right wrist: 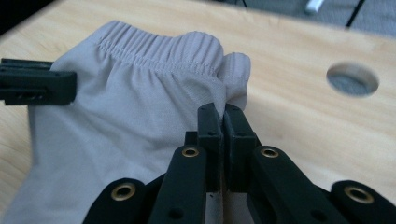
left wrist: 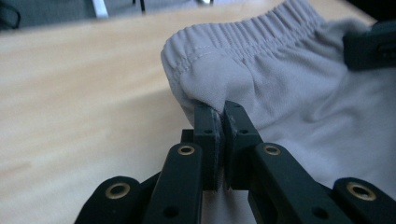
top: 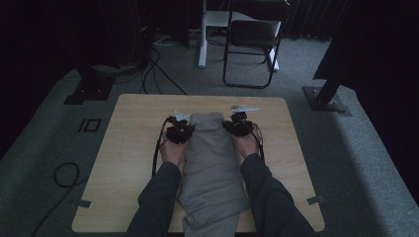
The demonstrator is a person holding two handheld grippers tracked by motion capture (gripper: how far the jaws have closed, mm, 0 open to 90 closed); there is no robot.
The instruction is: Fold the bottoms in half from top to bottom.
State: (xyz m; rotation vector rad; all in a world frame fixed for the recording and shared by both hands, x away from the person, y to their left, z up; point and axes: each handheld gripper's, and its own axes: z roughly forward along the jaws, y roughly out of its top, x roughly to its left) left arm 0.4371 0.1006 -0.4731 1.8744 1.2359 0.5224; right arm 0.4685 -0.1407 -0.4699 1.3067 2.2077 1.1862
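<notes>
Two grippers, one pair of grey trousers (top: 211,163) lying lengthwise down the middle of the table (top: 133,148); the left gripper (left wrist: 219,114) is clamped on one corner of the waistband, the right gripper (right wrist: 222,114) pinches the opposite corner; both bites look pretty shallow, just a fold of cloth at the jaw tips; my guess is a quick lift could let the elastic slip out, or uneven pulling could drag the legs off the near edge of the table.
</notes>
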